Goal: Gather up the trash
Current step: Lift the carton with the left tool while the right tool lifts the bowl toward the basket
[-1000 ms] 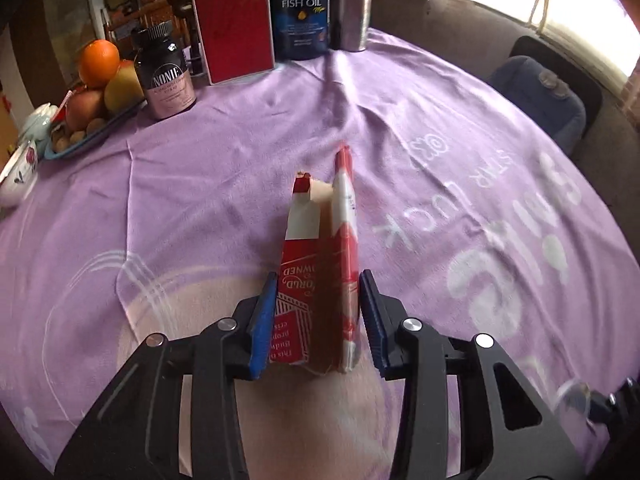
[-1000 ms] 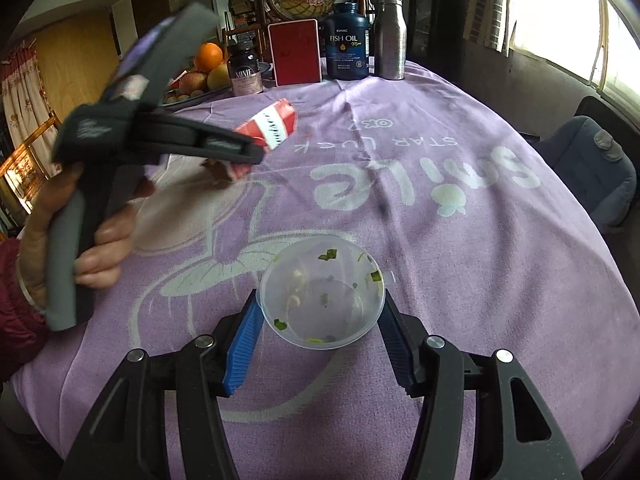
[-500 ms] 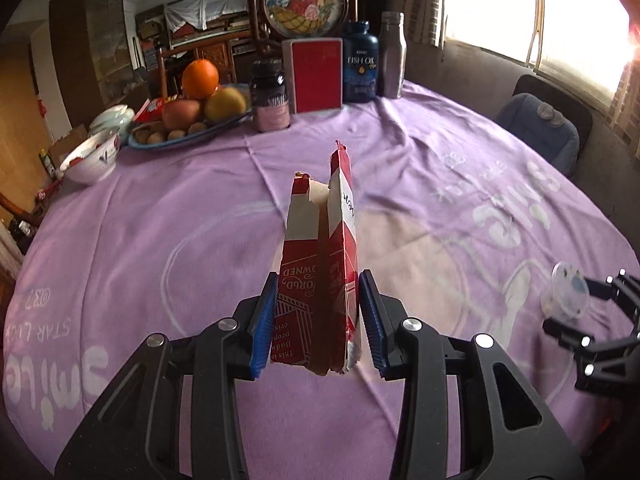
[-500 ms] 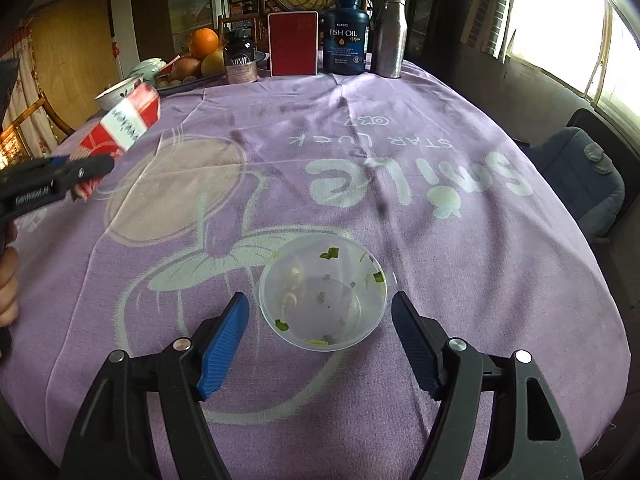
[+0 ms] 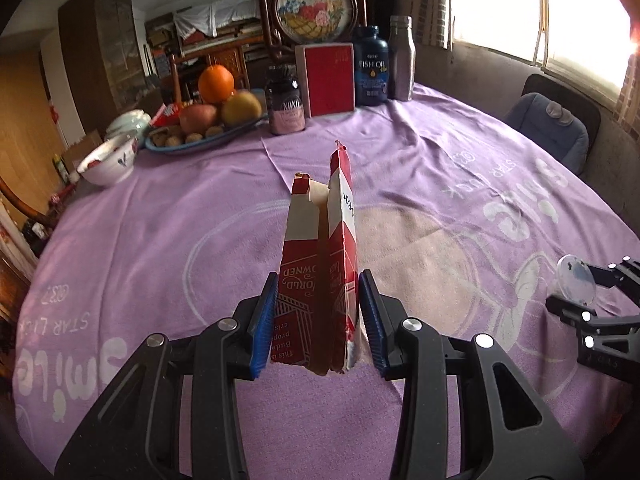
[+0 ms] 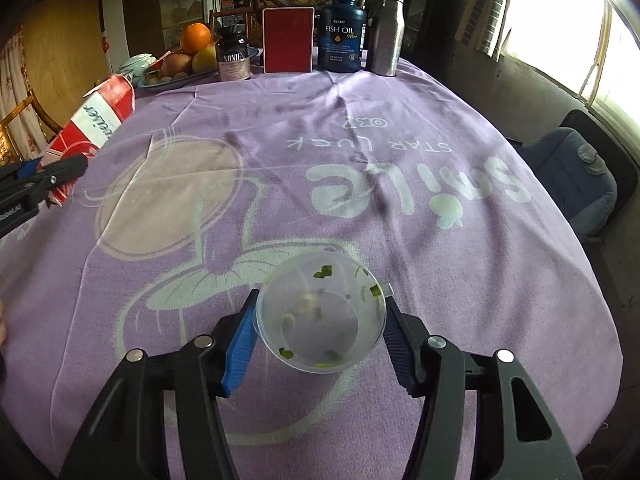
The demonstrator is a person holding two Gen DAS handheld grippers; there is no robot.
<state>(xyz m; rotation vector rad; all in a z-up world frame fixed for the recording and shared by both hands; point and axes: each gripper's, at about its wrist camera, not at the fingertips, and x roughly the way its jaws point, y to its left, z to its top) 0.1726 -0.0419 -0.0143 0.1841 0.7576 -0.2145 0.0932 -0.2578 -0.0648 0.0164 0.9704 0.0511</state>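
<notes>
Trash items number two: a torn red-and-white carton (image 5: pixel 320 280) and a clear plastic container (image 6: pixel 322 314).

Carton: held off the desk (image 5: pixel 420 184) between the blue pads of the left claw (image 5: pixel 319 318), which is closed on its lower end. It points away from the camera, its torn open end facing the far edge. In the right wrist view the same carton (image 6: pixel 94 128) shows at the left edge of the desk, clamped in the left claw (image 6: pixel 48 174).

Container: round, transparent, with green food scraps stuck to the inside. It sits between the pads of the right claw (image 6: pixel 320 332), near the near edge of the desk. Both pads bear on its rim, so the claw is closed on it. Whether its base rests on the cloth cannot be determined. In the left wrist view the container (image 5: pixel 576 280) appears near the right edge, in the right claw (image 5: pixel 580 288).

Desk surface: covered by a purple cloth (image 6: pixel 360 184) printed with pale lettering and a cartoon figure.

Far edge, left to right: a patterned bowl (image 5: pixel 108 160), a blue fruit tray (image 5: pixel 200 140) carrying an orange (image 5: pixel 216 83), a dark supplement jar (image 6: pixel 234 58), a red box (image 6: pixel 288 40), a blue fish oil bottle (image 6: pixel 342 34) and a metal flask (image 6: pixel 386 32). A blue cushioned chair (image 6: pixel 572 176) stands beside the right edge.
</notes>
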